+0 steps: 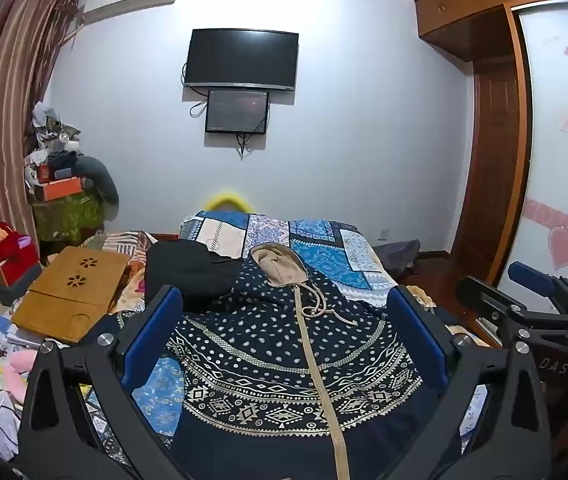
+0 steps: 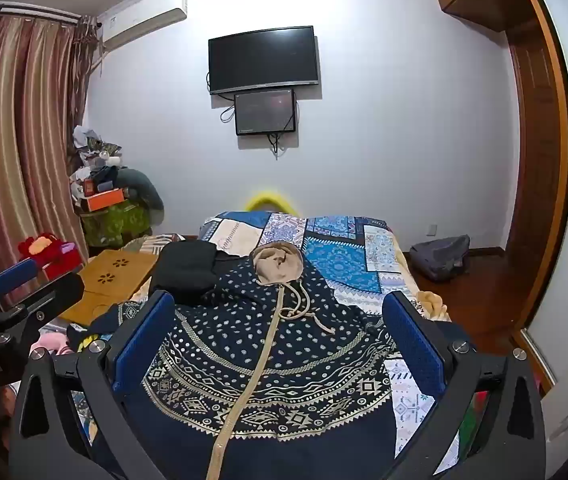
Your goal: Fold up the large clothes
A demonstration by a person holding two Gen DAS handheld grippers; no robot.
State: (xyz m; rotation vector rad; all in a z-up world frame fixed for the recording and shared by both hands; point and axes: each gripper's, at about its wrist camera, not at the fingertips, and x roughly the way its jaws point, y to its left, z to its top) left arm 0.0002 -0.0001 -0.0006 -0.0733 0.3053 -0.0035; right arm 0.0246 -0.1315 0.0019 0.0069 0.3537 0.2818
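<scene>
A navy hooded jacket [image 1: 284, 360] with white dots, patterned bands, a beige zipper and a beige-lined hood [image 1: 279, 262] lies flat, front up, on the bed; it also shows in the right wrist view [image 2: 259, 356]. My left gripper [image 1: 284, 304] is open and empty, hovering above the jacket's lower part. My right gripper [image 2: 279, 308] is open and empty above the same part, a little to the right. The right gripper shows at the right edge of the left view [image 1: 524, 296], and the left gripper at the left edge of the right view [image 2: 23, 292].
A blue patchwork quilt [image 1: 324, 248] covers the bed. A black garment [image 1: 187, 268] lies at the jacket's upper left. A wooden lap tray [image 1: 71, 296], papers and toys clutter the left side. A wardrobe [image 1: 496, 160] stands to the right, and a grey bag [image 2: 440, 258] lies on the floor.
</scene>
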